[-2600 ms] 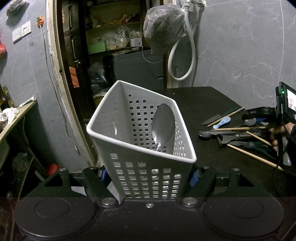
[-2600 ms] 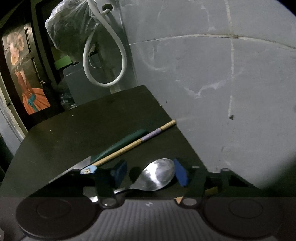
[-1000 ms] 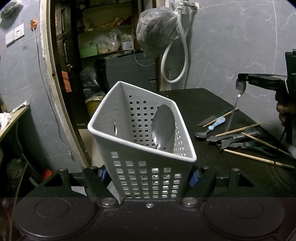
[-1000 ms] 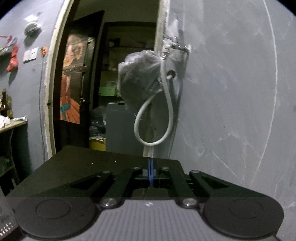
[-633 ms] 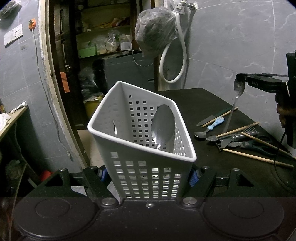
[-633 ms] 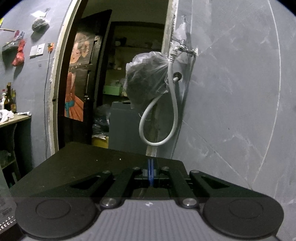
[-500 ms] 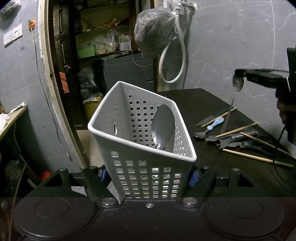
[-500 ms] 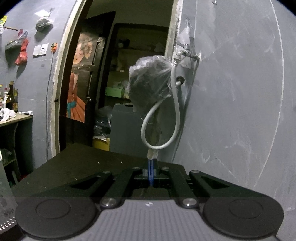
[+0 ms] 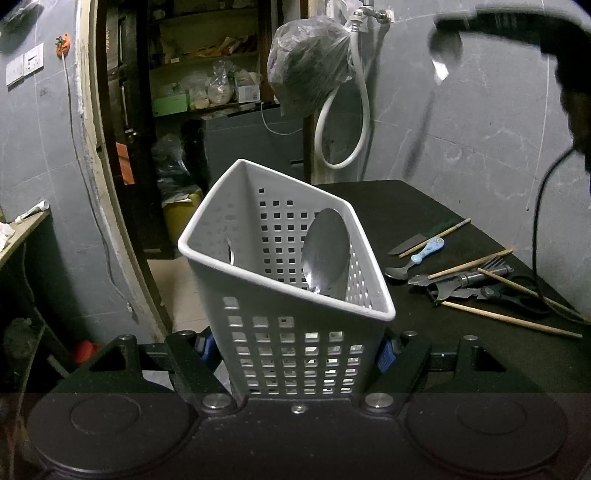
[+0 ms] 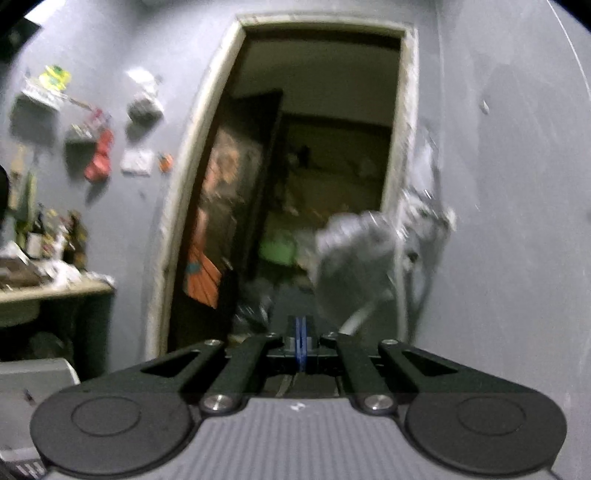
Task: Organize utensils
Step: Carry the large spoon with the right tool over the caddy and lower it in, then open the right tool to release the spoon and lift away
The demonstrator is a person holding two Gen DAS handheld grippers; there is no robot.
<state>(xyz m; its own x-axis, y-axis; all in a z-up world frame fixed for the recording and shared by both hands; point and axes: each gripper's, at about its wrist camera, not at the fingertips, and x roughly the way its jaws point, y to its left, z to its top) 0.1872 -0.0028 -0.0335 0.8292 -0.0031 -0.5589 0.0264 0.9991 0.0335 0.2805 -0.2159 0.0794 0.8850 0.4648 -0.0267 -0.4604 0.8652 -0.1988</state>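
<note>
**Carrying a spoon over to the held basket**

Our left claw point(image 9: 297, 349) clamps the base of a tilted white perforated plastic basket point(image 9: 284, 291), a large steel spoon point(image 9: 327, 253) already inside. Up and to its right, our right claw point(image 9: 443, 27) pinches a small steel spoon point(image 9: 441, 66) by the bowl, handle dangling. We should centre the handle over the basket's mouth, lower it in, then release. Loose utensils lie on the black surface point(image 9: 424, 206) beyond.
</note>
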